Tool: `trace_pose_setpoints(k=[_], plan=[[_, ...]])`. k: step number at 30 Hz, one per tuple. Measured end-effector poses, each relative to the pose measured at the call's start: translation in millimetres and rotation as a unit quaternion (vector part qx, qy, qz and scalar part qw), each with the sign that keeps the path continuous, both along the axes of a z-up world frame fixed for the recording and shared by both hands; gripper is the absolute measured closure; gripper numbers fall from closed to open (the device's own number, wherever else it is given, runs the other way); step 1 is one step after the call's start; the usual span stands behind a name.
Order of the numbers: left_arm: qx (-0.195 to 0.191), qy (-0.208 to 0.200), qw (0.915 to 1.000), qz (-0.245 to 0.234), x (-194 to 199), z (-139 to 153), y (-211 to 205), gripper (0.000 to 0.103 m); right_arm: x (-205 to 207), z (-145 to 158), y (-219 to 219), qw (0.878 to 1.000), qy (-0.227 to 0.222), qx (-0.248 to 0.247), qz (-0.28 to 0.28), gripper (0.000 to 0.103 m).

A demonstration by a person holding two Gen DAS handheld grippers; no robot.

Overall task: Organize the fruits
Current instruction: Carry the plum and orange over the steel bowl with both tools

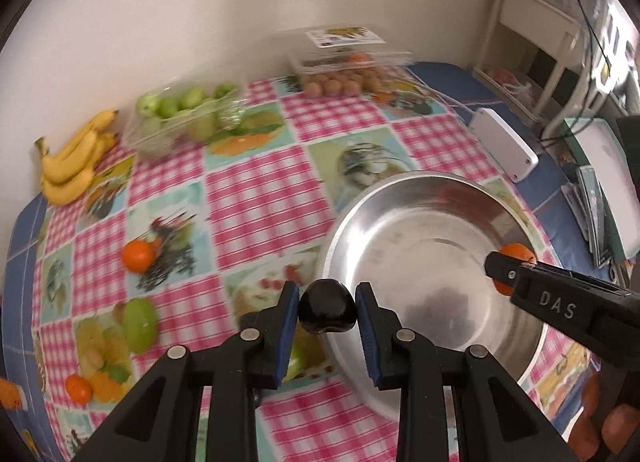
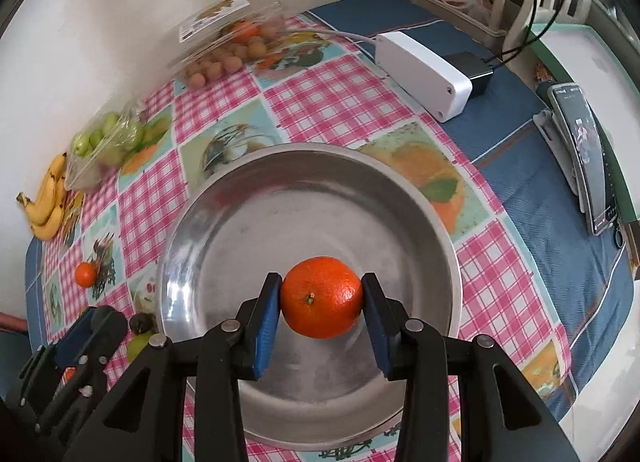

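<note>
My left gripper is shut on a dark plum, held just left of the steel bowl's rim. My right gripper is shut on a mandarin, held over the empty steel bowl. The right gripper with its mandarin also shows in the left wrist view at the bowl's right side. The left gripper's body shows at the bowl's left with the plum. Loose on the checked cloth lie another mandarin, a small mandarin and a green fruit.
Bananas lie at the far left by the wall. A clear box of green fruits and a clear box of small brown fruits stand at the back. A white device and a phone on a stand are to the right.
</note>
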State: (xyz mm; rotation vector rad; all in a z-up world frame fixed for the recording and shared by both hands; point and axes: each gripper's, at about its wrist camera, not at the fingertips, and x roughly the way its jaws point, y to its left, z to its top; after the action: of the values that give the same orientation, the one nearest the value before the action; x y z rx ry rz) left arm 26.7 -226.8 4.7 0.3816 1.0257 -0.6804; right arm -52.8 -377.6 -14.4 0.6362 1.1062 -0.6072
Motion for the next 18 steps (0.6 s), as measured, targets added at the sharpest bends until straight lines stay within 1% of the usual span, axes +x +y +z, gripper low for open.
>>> trace_pose_setpoints(k=[3,8,18], plan=[[0.005,0.001,0.9999,-0.013,-3.1,-7.5,-12.9,0.071,0.3,-4.3,-5.0,1.0,0.006,0.001,-0.003,0.061],[0.013,0.01,0.9997,-0.02,-0.9,-21.3,-27.5,0.071,3.3,-18.0,-7.8,1.0,0.019,0.011,-0.005,0.061],[0.017,0.026,0.9991,-0.028,2.4,-37.2,-43.1,0.071,7.6,-34.4,-17.8,0.999,0.036,0.02,-0.013,0.061]])
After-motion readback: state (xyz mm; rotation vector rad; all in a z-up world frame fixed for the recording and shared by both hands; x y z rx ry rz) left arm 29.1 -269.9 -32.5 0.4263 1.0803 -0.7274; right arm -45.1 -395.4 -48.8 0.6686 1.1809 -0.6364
